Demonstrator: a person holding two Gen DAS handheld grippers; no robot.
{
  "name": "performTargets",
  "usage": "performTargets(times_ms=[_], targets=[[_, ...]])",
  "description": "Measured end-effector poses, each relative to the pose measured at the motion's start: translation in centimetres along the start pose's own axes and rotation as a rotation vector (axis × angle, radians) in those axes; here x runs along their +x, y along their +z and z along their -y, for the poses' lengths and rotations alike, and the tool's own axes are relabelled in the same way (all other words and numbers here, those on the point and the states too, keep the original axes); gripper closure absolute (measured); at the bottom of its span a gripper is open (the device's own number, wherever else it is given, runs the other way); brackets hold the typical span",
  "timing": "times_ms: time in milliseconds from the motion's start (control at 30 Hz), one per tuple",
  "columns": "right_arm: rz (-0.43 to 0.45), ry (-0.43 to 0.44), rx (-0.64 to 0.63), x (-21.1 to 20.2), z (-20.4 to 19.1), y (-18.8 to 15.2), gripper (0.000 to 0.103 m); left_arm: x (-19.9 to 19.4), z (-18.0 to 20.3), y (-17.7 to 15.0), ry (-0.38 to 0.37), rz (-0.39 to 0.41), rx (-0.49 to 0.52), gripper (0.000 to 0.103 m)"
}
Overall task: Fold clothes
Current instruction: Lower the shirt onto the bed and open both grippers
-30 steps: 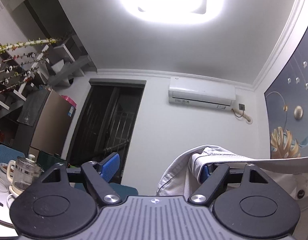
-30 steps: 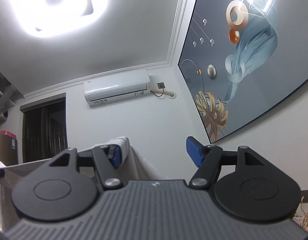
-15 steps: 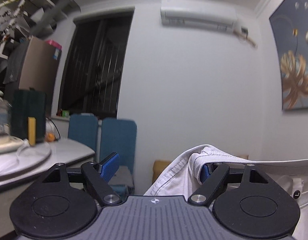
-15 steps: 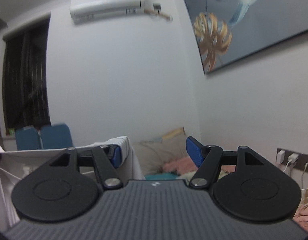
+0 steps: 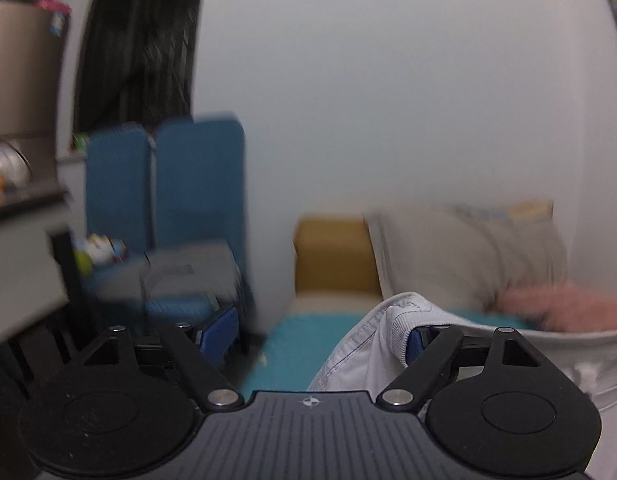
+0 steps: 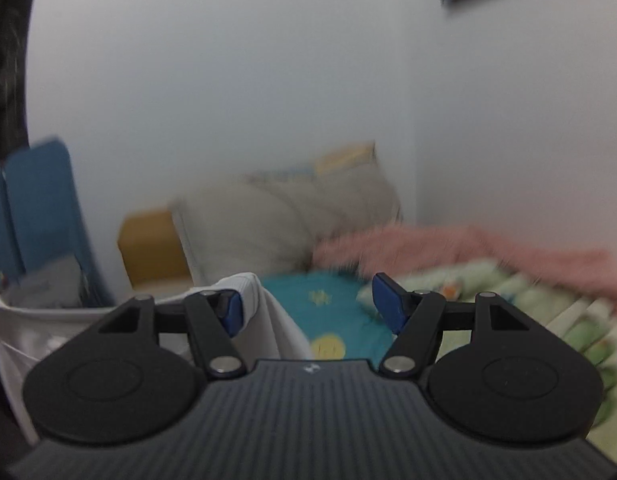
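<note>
Left wrist view: ceiling gone, bed point(image 5: 292, 344) ahead; I swing both hands down. Left gripper point(image 5: 320, 336) wide, white garment point(image 5: 372, 344) hooked over one finger, unpinched. Right gripper point(image 6: 308, 312) same. Garment spans both, above bed's teal end; laying flat comes next.

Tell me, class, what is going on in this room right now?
A person is working with a two-finger gripper in each hand, carrying a white garment stretched between them. The cloth is hooked over one finger of the left gripper and over one finger of the right gripper, whose jaws stand wide apart. Both point towards a bed with a teal sheet and grey pillows. No fold is made yet.
</note>
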State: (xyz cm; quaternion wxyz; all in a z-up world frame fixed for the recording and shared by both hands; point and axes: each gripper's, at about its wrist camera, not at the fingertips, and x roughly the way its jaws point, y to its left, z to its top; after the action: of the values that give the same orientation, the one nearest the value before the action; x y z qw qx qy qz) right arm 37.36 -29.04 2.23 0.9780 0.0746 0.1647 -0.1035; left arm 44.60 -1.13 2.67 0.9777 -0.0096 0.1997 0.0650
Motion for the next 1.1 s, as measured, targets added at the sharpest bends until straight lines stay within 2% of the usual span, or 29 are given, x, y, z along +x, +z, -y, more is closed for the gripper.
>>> performTargets(times_ms=[100, 200, 267, 300, 333, 400, 533, 667, 933, 1000, 1100], targets=[[-0.157, 0.011, -0.004, 8.9, 0.0, -5.1, 0.037, 9.6, 1.1, -5.1, -0.032, -0.206, 0.015, 0.022], [-0.344, 0.097, 0.0, 15.4, -0.4, -9.3, 0.037, 16.9, 1.9, -9.3, -0.092, -0.403, 0.067, 0.019], [-0.476, 0.199, -0.011, 18.4, -1.0, -11.3, 0.037, 18.4, 2.7, -10.6, -0.142, -0.446, 0.129, 0.018], [-0.508, 0.241, -0.019, 19.1, -1.3, -11.7, 0.037, 19.1, 3.1, -11.3, -0.166, -0.466, 0.16, 0.018], [-0.505, 0.267, -0.019, 19.1, -1.5, -11.9, 0.037, 19.0, 3.2, -11.4, -0.19, -0.447, 0.167, 0.013], [-0.482, 0.306, 0.005, 18.2, -1.6, -11.9, 0.023, 17.8, 2.7, -11.4, -0.257, -0.403, 0.13, 0.005], [-0.367, 0.276, 0.011, 14.2, -1.2, -11.2, 0.023, 12.6, 1.1, -12.1, -0.294, -0.316, 0.045, 0.001], [-0.285, 0.244, 0.027, 6.3, -0.6, -11.5, 0.022, 5.2, -1.3, -13.7, -0.293, -0.252, 0.017, 0.001], [-0.258, 0.218, 0.048, -12.4, 0.2, -14.3, 0.022, -12.3, -6.8, -18.3, -0.208, -0.189, 0.035, 0.002], [-0.263, 0.218, 0.06, -16.3, 0.4, -14.8, 0.022, -17.4, -7.8, -18.9, -0.198, -0.191, 0.01, 0.002], [-0.259, 0.222, 0.05, -21.4, 0.3, -15.7, 0.022, -22.5, -9.6, -19.9, -0.206, -0.18, -0.042, 0.002]])
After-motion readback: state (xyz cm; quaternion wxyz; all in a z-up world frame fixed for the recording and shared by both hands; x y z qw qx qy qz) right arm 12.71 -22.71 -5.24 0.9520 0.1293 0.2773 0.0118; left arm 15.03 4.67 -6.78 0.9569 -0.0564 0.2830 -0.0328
